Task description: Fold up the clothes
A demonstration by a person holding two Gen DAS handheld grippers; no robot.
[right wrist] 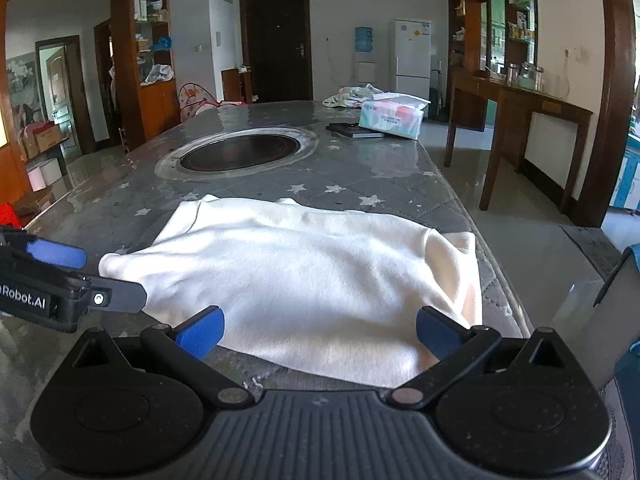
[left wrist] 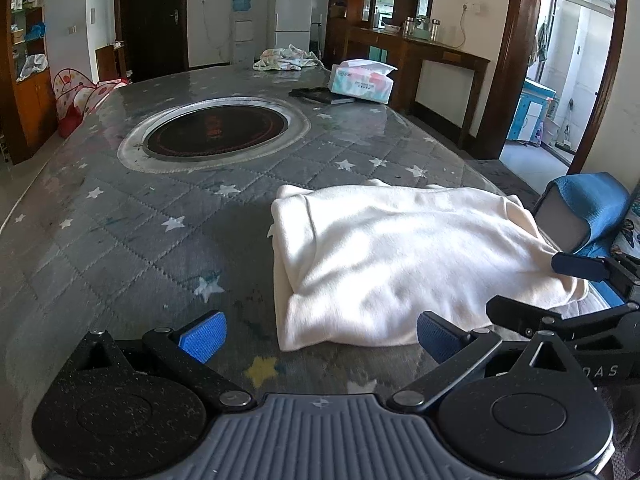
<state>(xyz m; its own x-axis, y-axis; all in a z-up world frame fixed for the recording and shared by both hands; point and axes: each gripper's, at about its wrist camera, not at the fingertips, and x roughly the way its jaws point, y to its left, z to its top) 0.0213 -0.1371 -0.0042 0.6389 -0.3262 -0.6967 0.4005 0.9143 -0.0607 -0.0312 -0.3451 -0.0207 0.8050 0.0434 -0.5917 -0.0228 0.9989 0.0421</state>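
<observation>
Just ahead of both claws lies the garment, a cream folded piece flat on the counter, near its edge. The left claw hangs low over the counter with its blue pads spread wide and nothing between them; the garment's near corner sits between the pads, closer to the right one. The right claw is likewise wide open and empty, its pads on either side of the garment's near hem, whether touching cannot be told.

Beyond the garment, a grey quilted cover with white stars spreads over the counter, and a round dark cooktop is sunk into it. Farther off are a tissue pack, a flat dark item just left of it, and a crumpled cloth at the far end. Behind stand a white fridge, a water dispenser and a dark door.

Only the left view shows a blue chair back to the right of the garment. Only the right view shows an arched doorway on the far left and the garment's folded right side at the counter's edge. Each view catches the other claw at its margin.
</observation>
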